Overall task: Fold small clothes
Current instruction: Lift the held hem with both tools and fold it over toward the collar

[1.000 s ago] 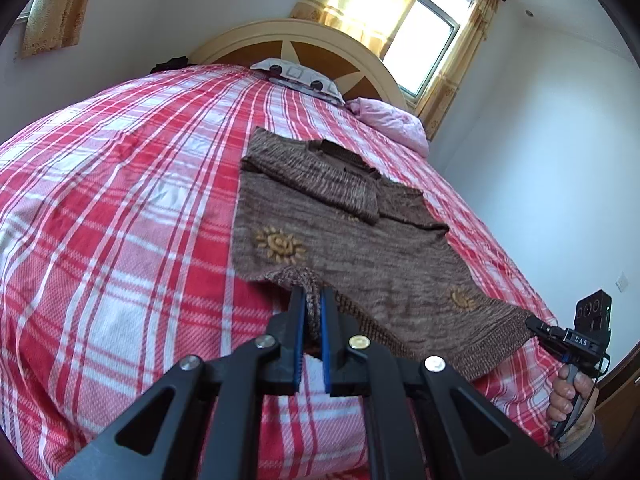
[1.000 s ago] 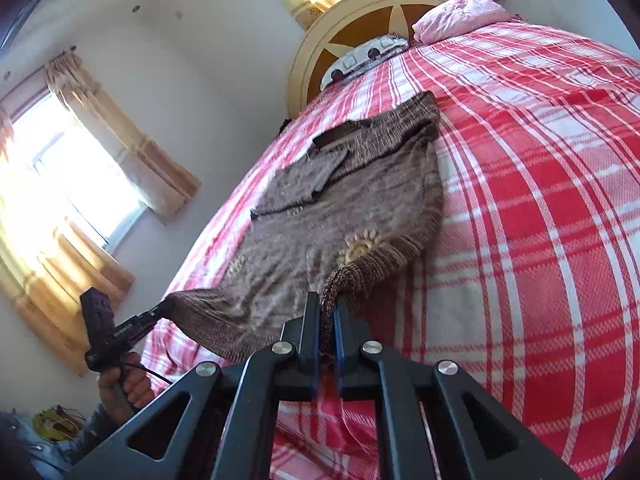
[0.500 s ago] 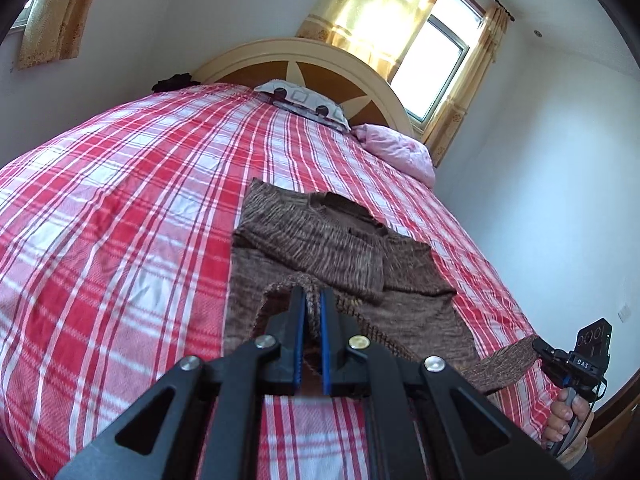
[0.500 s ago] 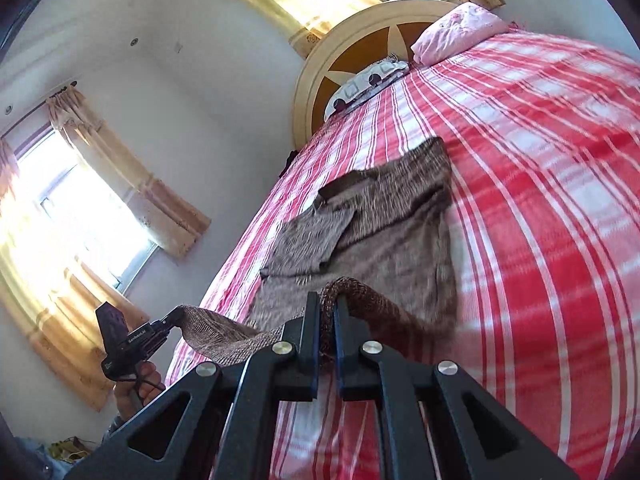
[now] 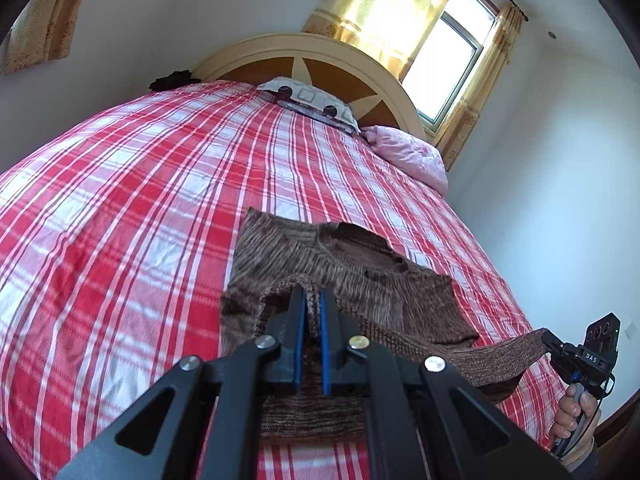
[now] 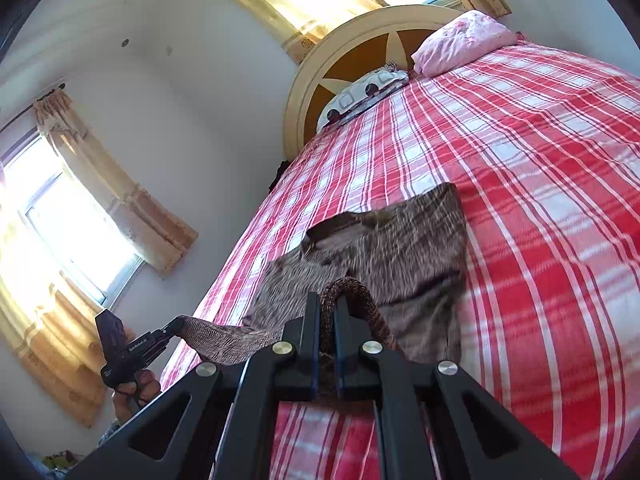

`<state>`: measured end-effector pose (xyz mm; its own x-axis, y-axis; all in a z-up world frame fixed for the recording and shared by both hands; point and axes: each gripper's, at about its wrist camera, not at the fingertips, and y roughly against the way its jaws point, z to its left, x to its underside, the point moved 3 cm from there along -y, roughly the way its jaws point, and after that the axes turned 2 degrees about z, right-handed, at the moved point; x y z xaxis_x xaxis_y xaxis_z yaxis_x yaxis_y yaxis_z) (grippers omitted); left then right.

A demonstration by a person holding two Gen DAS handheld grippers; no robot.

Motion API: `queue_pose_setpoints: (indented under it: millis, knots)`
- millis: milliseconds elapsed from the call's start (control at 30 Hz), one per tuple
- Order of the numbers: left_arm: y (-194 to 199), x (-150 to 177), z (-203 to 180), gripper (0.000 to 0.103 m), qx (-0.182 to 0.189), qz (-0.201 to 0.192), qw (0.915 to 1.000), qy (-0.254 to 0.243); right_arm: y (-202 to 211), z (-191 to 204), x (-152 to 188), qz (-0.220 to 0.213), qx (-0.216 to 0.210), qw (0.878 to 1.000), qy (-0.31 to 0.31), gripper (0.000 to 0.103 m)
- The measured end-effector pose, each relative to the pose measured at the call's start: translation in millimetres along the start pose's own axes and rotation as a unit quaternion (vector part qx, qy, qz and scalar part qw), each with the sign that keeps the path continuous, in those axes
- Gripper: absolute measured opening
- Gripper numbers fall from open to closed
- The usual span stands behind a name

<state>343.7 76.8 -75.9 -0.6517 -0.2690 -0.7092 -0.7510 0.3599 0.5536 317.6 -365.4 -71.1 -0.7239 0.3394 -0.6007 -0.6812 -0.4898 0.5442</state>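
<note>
Left wrist view: looking up the bed [image 5: 132, 200], its red-and-white checked cover filling most of the frame. Left gripper [image 5: 313, 322] sitting low centre, jaws nearly together and clamping a ribbed hem corner of the brown knitted sweater [image 5: 340, 268]. Sweater lying centre to lower right on the cover, collar pointing toward the headboard [image 5: 320, 52], lower part lifting off the bed. Right gripper [image 5: 550, 342] showing at the lower right edge, pinching the other hem corner, hem stretching between the two tools. Right hand [image 5: 572, 416] gripping its handle. Patterned pillow [image 5: 312, 102] and pink pillow [image 5: 408, 156] resting at the head of the bed, upper centre; window [image 5: 444, 68] glowing upper right.

Right wrist view: right gripper [image 6: 328, 328] filling the bottom centre, jaws pressing together on a thick rolled hem edge of the sweater [image 6: 404, 248]. Sweater lying mid-frame on the checked cover [image 6: 540, 184]. Left gripper [image 6: 170, 330] appearing lower left, biting the far hem corner, left hand [image 6: 134, 394] beneath it. Pink pillow [image 6: 464, 40] sitting upper right, patterned pillow [image 6: 364, 94] beside it against the headboard [image 6: 340, 44].
</note>
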Motion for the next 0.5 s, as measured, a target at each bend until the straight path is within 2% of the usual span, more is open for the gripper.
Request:
queue_pose_setpoints:
  millis: [300, 500]
  knots:
    - [-56, -38, 4, 0.007, -0.017, 0.006, 0.9998, -0.007, -51, -20, -47, 0.006, 0.014, 1.000, -0.013, 0.005]
    - [-102, -56, 11, 0.007, -0.037, 0.026, 0.9989, -0.015, -90, -36, -75, 0.022, 0.036, 0.999, -0.012, 0.005]
